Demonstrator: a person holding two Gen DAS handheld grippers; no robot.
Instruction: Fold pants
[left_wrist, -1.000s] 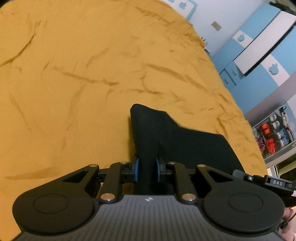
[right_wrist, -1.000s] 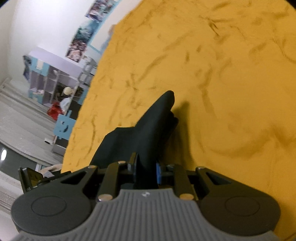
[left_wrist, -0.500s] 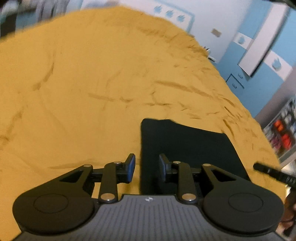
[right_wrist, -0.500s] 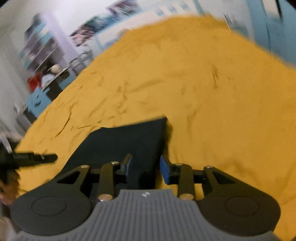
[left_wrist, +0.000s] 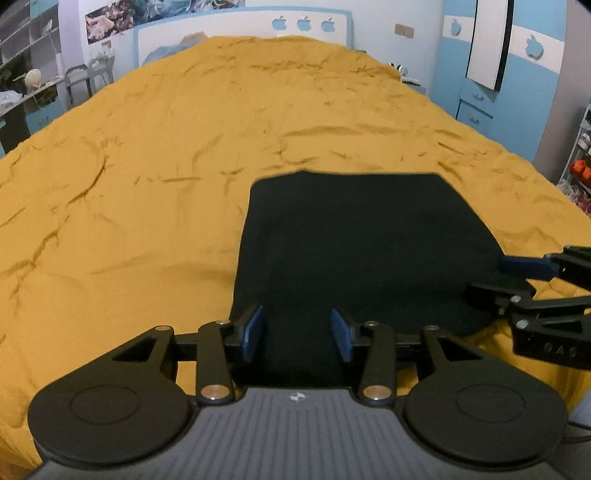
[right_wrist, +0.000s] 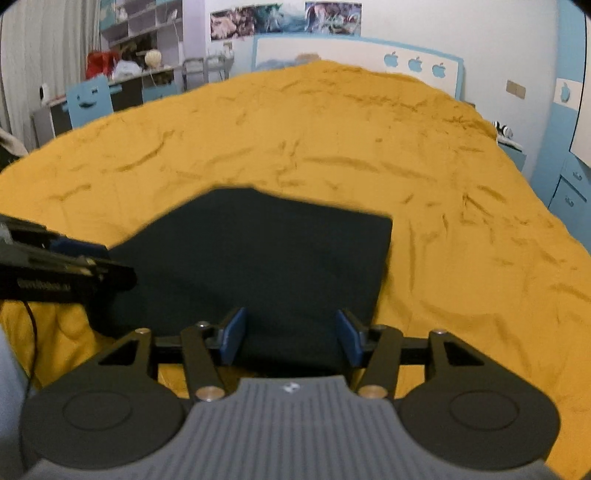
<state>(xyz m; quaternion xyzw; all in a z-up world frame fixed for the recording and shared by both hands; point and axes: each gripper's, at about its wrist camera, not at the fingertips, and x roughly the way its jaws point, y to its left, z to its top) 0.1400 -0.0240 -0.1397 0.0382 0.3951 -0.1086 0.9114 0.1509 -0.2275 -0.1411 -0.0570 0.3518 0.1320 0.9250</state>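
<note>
The black pants (left_wrist: 362, 243) lie folded into a flat rectangle on the mustard-yellow bedspread (left_wrist: 147, 155). My left gripper (left_wrist: 297, 334) is open and empty, its blue pads spread over the pants' near left edge. My right gripper (right_wrist: 290, 336) is open and empty over the near right edge of the pants (right_wrist: 258, 258). The right gripper also shows at the right edge of the left wrist view (left_wrist: 532, 277), and the left gripper shows at the left edge of the right wrist view (right_wrist: 70, 266).
The bedspread (right_wrist: 443, 206) covers the whole bed around the pants. A white headboard (left_wrist: 240, 26) with blue apple shapes is at the far end. Blue cabinets (left_wrist: 517, 85) stand to the right, a desk and shelves (right_wrist: 122, 77) to the left.
Both grippers let go of the pants and opened wide. The lifted fabric dropped flat onto the bed. Both grippers pulled back and tilted up, showing the room.
</note>
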